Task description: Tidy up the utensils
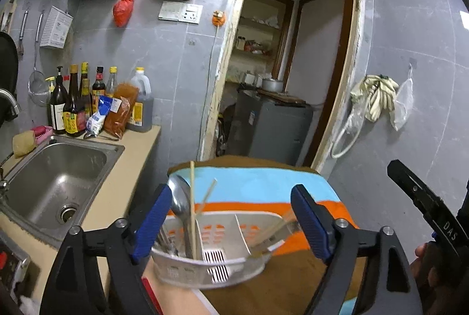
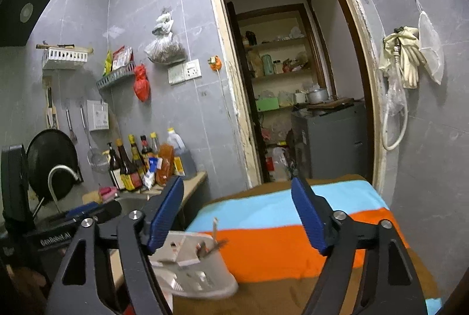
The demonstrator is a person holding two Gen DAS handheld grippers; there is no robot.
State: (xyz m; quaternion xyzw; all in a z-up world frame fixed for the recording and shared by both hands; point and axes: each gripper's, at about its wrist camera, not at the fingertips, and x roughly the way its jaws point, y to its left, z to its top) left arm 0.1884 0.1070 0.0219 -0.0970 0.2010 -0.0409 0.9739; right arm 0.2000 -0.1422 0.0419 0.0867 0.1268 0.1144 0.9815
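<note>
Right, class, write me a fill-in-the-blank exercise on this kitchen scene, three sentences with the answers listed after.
1. The white utensil caddy stands on a cloth striped in blue, brown and ____.
2. The metal spoon stands in the caddy's ____ compartment, seen from the left wrist camera.
3. The left claw and the right claw both have their jaws ____, gripping nothing.

Missing words: orange; left; open
</note>
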